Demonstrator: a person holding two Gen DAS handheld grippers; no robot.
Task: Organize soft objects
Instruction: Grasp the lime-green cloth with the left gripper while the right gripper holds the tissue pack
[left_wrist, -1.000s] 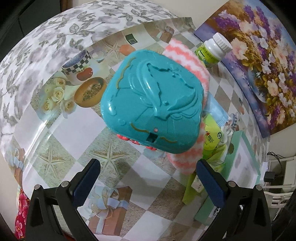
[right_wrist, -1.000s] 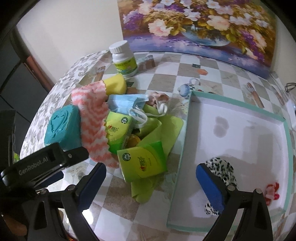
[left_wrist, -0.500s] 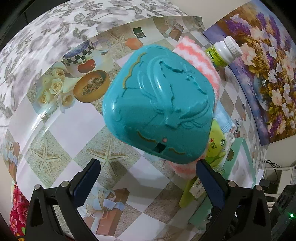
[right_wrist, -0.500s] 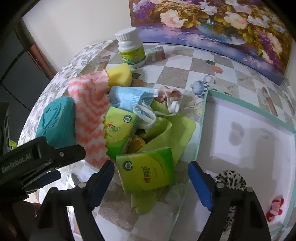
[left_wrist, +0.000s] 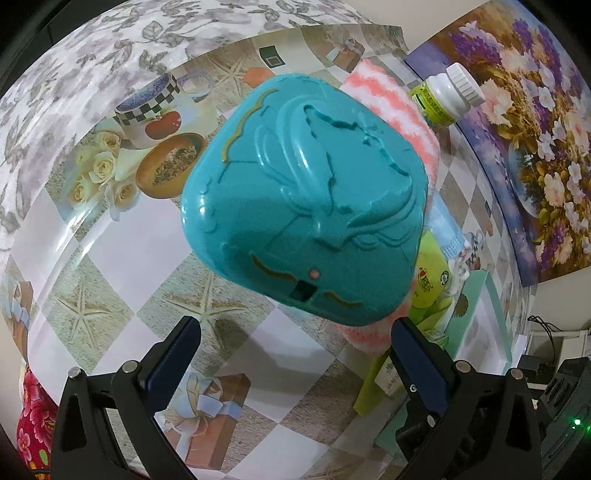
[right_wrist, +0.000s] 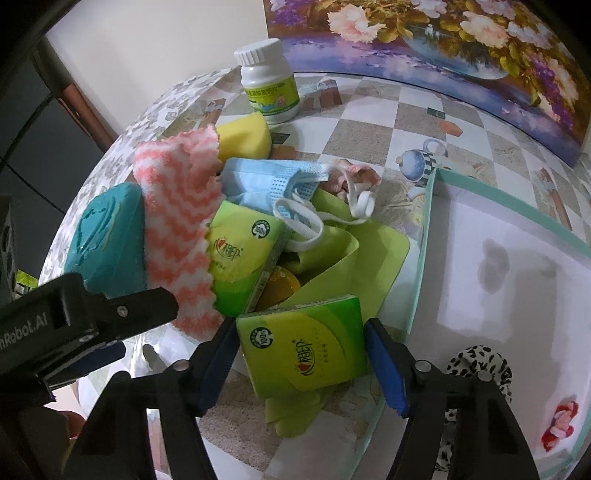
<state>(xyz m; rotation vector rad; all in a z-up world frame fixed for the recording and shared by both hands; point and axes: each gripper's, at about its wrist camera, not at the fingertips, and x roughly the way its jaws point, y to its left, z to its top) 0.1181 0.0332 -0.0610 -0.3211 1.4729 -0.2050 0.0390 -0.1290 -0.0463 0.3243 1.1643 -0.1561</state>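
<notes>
A pile of soft things lies on the table: a pink-and-white zigzag cloth (right_wrist: 177, 218), a blue face mask (right_wrist: 273, 181), a yellow sponge (right_wrist: 243, 138), a green cloth (right_wrist: 354, 258) and two green tissue packs (right_wrist: 303, 350). My right gripper (right_wrist: 301, 363) is open, its fingers on either side of the nearer tissue pack. A teal plastic case (left_wrist: 306, 199) lies beside the pile, partly on the zigzag cloth (left_wrist: 388, 96). My left gripper (left_wrist: 295, 354) is open just in front of the case.
A white box with a teal rim (right_wrist: 428, 236) stands right of the pile and holds a leopard-print scrunchie (right_wrist: 480, 365) and a small red item (right_wrist: 559, 424). A white pill bottle (right_wrist: 267, 83) stands behind the pile. A flower painting (right_wrist: 461, 40) leans at the back.
My right gripper has moved left from the box to straddle the nearer tissue pack and narrowed its opening. My left gripper has come closer to the teal case.
</notes>
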